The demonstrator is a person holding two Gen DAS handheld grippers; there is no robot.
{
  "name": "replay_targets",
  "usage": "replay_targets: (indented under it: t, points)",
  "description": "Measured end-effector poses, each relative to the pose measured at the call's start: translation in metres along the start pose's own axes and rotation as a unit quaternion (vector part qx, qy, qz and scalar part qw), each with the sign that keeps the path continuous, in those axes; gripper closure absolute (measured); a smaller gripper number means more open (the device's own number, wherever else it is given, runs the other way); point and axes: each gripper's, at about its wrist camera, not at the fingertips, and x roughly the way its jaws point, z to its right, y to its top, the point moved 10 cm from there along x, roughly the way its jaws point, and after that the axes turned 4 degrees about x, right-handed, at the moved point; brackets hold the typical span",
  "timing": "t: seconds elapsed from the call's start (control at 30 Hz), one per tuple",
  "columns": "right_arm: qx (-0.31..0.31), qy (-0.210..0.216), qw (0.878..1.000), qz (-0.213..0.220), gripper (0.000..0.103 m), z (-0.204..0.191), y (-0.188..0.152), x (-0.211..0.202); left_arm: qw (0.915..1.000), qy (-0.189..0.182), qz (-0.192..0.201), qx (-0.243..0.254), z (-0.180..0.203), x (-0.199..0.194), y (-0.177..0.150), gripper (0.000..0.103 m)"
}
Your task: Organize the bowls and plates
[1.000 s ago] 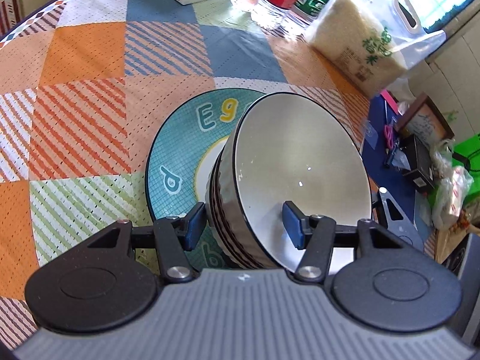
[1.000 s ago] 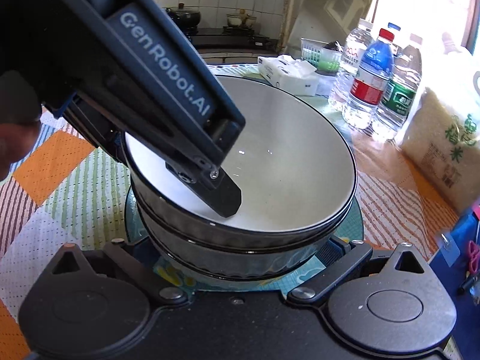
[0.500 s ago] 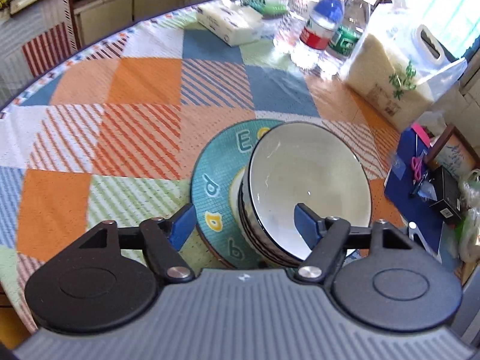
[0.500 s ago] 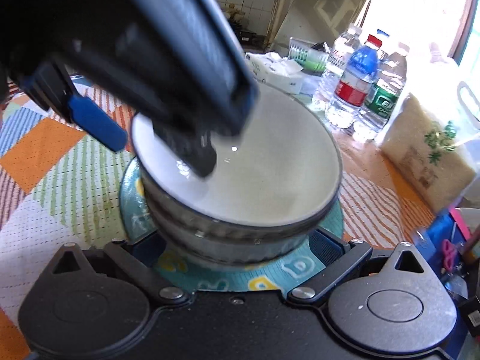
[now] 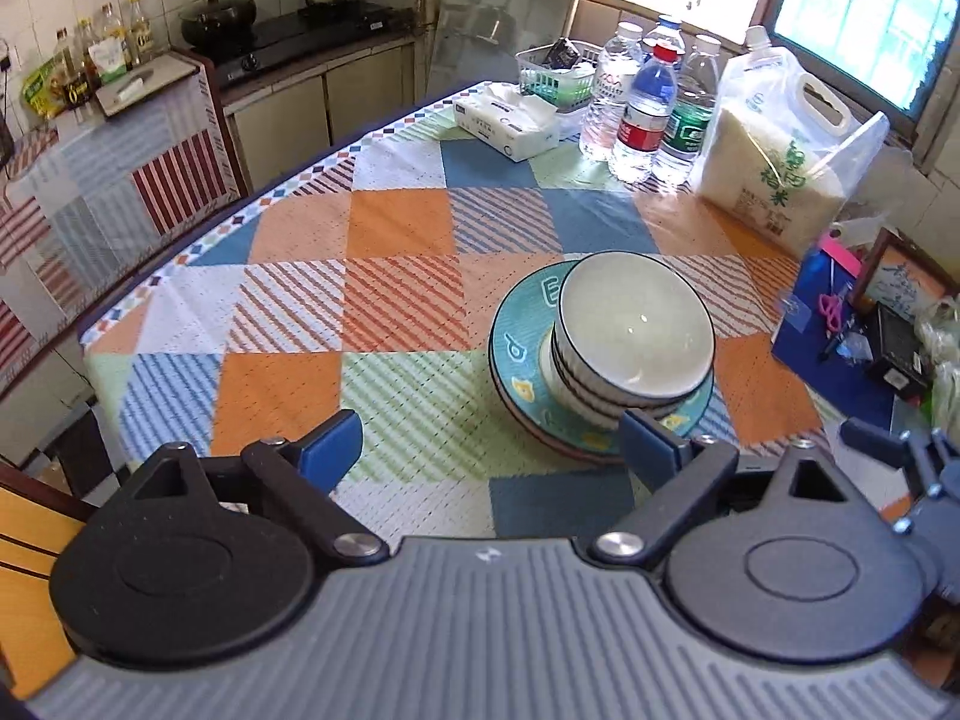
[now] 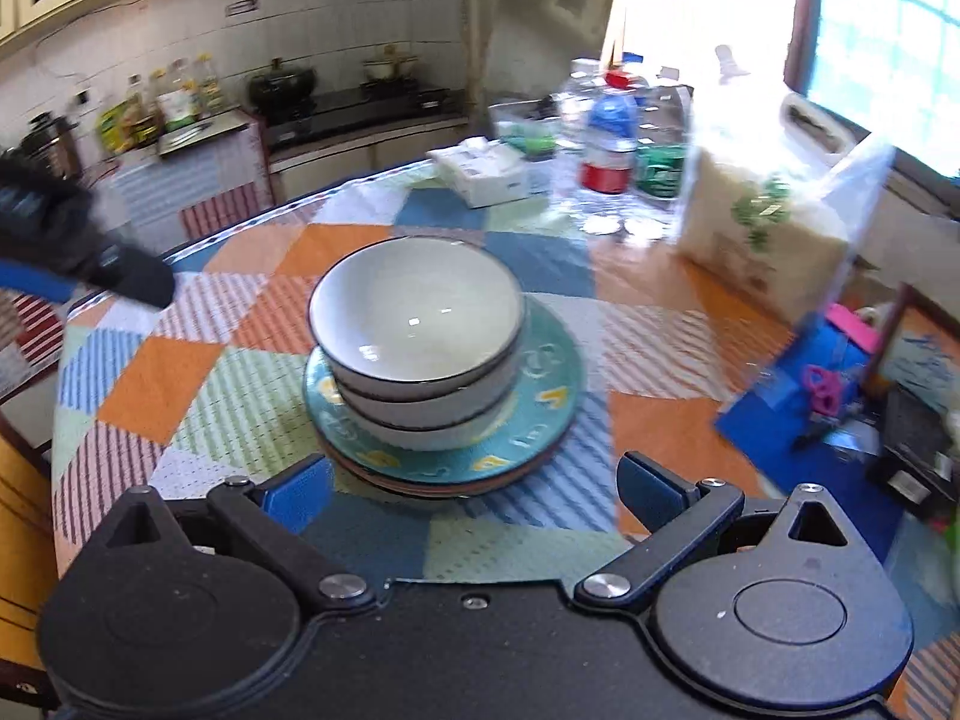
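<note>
A stack of white bowls with dark rims (image 5: 633,330) (image 6: 417,324) stands on a teal plate with letters (image 5: 516,336) (image 6: 540,402), which lies on another plate. My left gripper (image 5: 489,441) is open and empty, pulled back above the table, near and left of the stack. It shows blurred at the left edge of the right wrist view (image 6: 90,264). My right gripper (image 6: 474,489) is open and empty, back from the stack with the plates between its fingers' line.
The patchwork tablecloth (image 5: 390,300) covers a round table. At the back stand water bottles (image 5: 645,114), a tissue pack (image 5: 507,120), a green basket (image 5: 549,75) and a rice bag (image 5: 780,150). Clutter lies at the right edge (image 5: 870,330).
My left gripper let go of the top bowl, opened and pulled up and back. My right gripper also drew back from the stack. The bowls stay nested on the plates.
</note>
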Motion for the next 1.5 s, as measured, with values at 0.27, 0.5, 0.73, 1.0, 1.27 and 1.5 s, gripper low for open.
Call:
replay_targets:
  t: [0.27,0.5,0.73,1.0,1.27,1.5]
  points:
    - [0.029,-0.005,0.999,-0.011,0.001,0.011,0.012,-0.072,0.9997,0.021,0.015,0.002,-0.012,-0.060,-0.016,0.005]
    - [0.033,-0.005,0.999,-0.031,0.001,-0.002,0.020,-0.116,0.9991,0.038,0.014,-0.012,-0.020,-0.092,-0.031,0.005]
    - [0.007,-0.014,0.999,-0.029,0.001,-0.025,0.021,-0.139,0.9988,0.047,0.004,-0.014,-0.023,-0.109,-0.043,0.005]
    - [0.001,-0.021,0.999,-0.040,0.001,-0.036,0.012,-0.146,0.9979,0.061,-0.008,-0.019,-0.030,-0.115,-0.054,0.005]
    - [0.000,-0.022,0.999,-0.045,0.001,-0.039,0.010,-0.144,0.9978,0.065,-0.011,-0.005,-0.021,-0.114,-0.059,0.005]
    - [-0.002,-0.025,0.999,-0.048,0.001,-0.040,0.009,-0.144,0.9963,0.086,-0.003,-0.001,-0.022,-0.115,-0.058,0.005]
